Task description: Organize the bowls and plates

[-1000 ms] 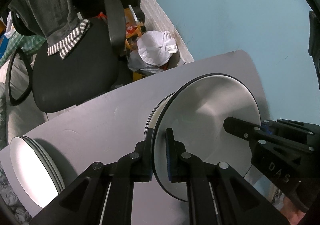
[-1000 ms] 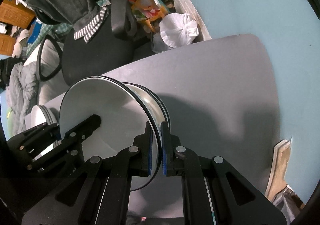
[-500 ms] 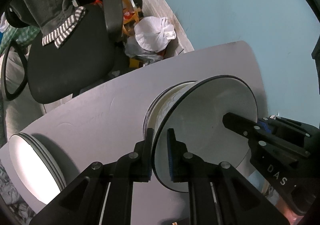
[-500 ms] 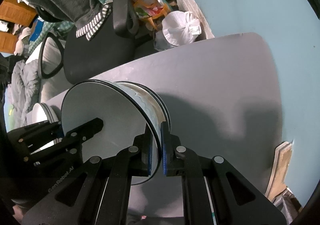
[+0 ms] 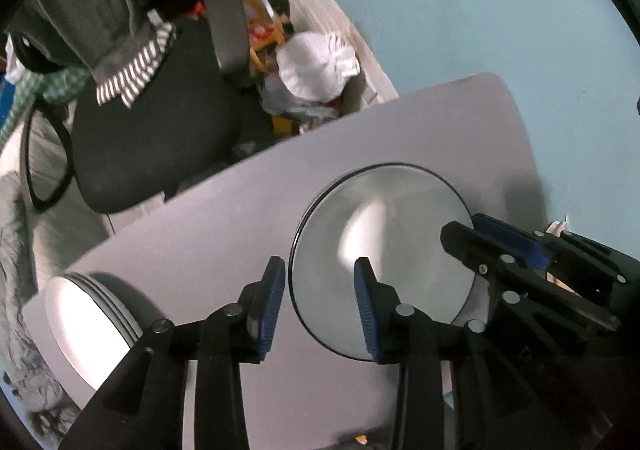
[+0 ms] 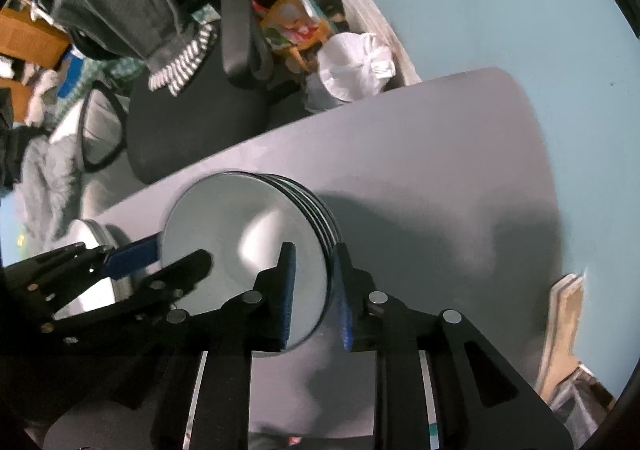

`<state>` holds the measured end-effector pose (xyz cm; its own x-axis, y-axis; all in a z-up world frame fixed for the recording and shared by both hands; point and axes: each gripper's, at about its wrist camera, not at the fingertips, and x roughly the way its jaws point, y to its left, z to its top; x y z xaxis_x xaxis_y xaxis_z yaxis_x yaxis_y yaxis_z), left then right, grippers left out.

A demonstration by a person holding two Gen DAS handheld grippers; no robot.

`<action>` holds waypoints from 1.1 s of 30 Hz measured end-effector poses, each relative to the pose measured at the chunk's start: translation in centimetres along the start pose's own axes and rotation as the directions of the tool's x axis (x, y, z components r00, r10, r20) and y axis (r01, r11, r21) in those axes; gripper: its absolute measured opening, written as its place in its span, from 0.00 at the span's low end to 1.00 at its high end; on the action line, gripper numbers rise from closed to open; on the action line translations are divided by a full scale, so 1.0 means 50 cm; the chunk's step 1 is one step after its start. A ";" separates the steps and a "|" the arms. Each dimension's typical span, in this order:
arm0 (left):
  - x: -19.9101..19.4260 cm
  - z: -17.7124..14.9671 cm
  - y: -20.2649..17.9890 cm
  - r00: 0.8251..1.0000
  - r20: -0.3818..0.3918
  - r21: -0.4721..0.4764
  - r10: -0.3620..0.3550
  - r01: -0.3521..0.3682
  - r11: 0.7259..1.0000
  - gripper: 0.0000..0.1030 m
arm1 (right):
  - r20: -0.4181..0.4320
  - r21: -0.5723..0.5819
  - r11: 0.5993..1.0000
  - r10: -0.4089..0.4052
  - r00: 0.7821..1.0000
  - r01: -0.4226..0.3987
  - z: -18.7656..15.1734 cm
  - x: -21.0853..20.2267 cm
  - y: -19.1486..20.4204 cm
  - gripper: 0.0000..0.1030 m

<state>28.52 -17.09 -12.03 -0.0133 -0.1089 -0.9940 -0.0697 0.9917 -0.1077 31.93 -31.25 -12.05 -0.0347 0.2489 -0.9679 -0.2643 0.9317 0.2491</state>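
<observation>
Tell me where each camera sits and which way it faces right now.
Left wrist: on the left tool, facing the plate stack on the grey table; right tool shows.
Right wrist: on the right tool, straddling the stack's rim; left tool shows.
Shared: stack, table, chair, second stack.

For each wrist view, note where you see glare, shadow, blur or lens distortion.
Left wrist view: a bright glare patch sits on the top plate; the table edge bows from fisheye distortion; the white bag looks smeared. Right wrist view: a broad soft shadow falls on the table right of the plate stack; the background chair is motion-blurred.
</observation>
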 end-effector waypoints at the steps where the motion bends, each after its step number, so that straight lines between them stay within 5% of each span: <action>1: -0.003 0.001 -0.003 1.000 0.009 0.010 0.013 -0.013 1.000 0.34 | 0.007 -0.001 1.000 -0.005 1.000 0.005 0.001 -0.003 0.001 0.22; 8: -0.032 -0.009 -0.003 0.997 0.058 0.025 0.053 -0.055 0.998 0.37 | 0.041 -0.007 1.000 -0.017 0.999 0.018 0.001 -0.024 0.003 0.24; 12: -0.065 -0.023 0.000 0.992 0.109 0.021 0.070 -0.072 0.997 0.37 | 0.086 -0.023 0.997 -0.065 0.994 0.067 -0.002 -0.047 0.007 0.43; 16: -0.103 -0.041 0.004 0.984 0.162 0.016 0.078 -0.081 0.997 0.40 | 0.126 -0.033 0.996 -0.083 0.989 0.088 -0.005 -0.076 0.012 0.48; 33: -0.199 -0.122 0.071 0.953 0.304 -0.026 0.006 0.002 1.000 0.42 | 0.236 -0.099 0.986 -0.111 0.965 0.137 -0.043 -0.176 0.063 0.60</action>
<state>22.30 -12.87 -2.37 0.2904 -0.0769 -0.9538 -0.0960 0.9894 -0.1090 29.32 -31.10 -2.81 0.2234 0.1995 -0.9541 -0.3605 0.9263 0.1093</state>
